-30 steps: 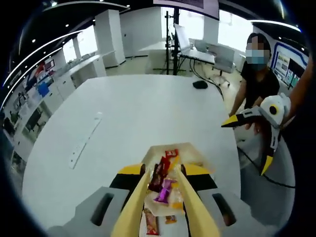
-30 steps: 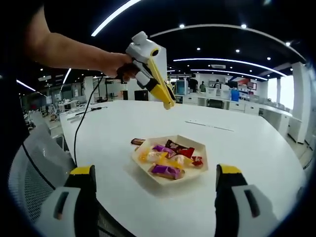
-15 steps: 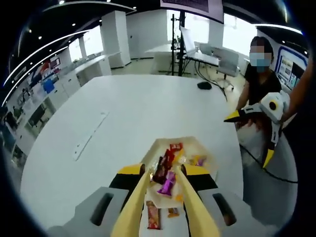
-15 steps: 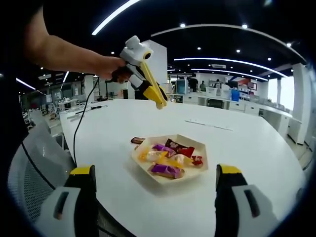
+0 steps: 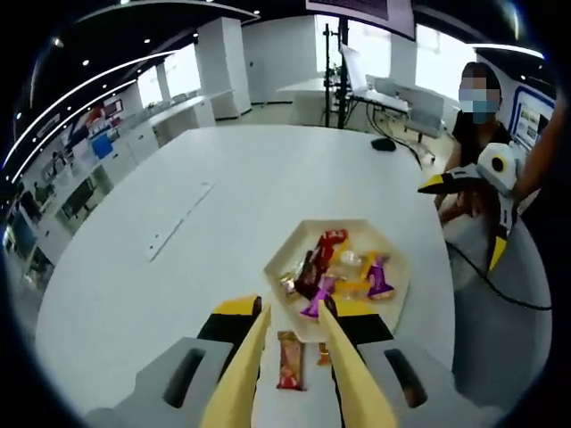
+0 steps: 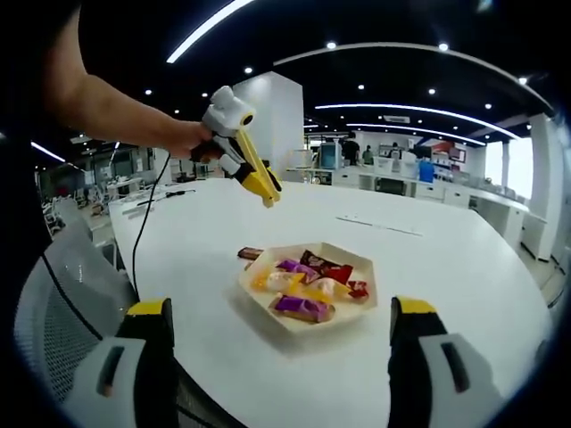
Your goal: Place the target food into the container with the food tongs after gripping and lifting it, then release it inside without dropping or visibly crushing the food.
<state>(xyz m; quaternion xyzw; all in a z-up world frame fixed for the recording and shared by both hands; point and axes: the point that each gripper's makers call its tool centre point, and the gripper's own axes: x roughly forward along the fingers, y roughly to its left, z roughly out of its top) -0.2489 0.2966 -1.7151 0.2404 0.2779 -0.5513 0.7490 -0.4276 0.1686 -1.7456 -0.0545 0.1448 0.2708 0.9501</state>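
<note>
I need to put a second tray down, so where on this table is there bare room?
The white table is bare between the tray and the long strip, and beyond the tray toward the dark object. Crowded: the tray's near edge, where a wrapped bar lies beside it under the left gripper.

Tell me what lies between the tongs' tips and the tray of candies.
In the left gripper view, one red-wrapped candy lies on the white table between the yellow tongs and the tray, outside its rim.
</note>
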